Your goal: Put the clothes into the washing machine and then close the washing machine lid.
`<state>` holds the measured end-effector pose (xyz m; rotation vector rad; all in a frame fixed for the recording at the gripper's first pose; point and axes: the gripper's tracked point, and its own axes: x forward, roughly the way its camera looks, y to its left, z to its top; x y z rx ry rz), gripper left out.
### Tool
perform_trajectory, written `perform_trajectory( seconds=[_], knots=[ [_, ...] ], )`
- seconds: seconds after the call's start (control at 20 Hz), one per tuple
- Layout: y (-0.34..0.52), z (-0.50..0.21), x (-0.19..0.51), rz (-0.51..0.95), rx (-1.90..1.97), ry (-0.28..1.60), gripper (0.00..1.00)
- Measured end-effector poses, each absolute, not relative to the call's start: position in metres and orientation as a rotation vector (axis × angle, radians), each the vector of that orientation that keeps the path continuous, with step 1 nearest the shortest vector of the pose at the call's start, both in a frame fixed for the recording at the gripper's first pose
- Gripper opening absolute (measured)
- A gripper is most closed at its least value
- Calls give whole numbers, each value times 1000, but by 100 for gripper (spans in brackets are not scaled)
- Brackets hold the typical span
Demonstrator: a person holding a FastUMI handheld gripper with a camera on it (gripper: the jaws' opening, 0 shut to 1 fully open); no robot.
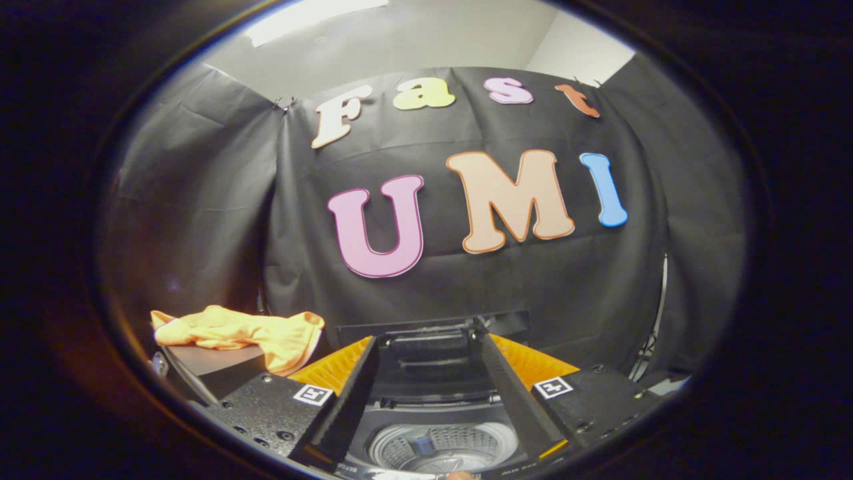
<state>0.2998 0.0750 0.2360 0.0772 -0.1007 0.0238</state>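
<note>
An orange garment (248,333) lies crumpled on a dark flat surface (213,365), to the left of the fingers and beyond the left one. The top-loading washing machine (426,407) sits straight ahead, seen between the two fingers. Its lid (433,328) stands raised at the back. The pale ribbed drum (443,450) shows below, and no clothes can be seen in it. My gripper (428,339) is open above the machine's mouth, fingers spread wide with nothing between them.
The black cloth booth wall hangs close behind the machine. A thin pale curved rod or cable (661,313) runs down the wall to the right of the machine.
</note>
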Motion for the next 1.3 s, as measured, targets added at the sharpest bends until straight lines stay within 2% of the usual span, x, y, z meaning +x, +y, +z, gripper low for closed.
perform_trajectory(
  seconds=[0.4,0.75,0.95,1.3],
  knots=[
    [100,245,422,13,18,-45,94],
    [103,214,496,-31,-5,60,94],
    [105,183,512,-47,-20,187,94],
    [104,191,504,-59,-16,152,97]
  ],
)
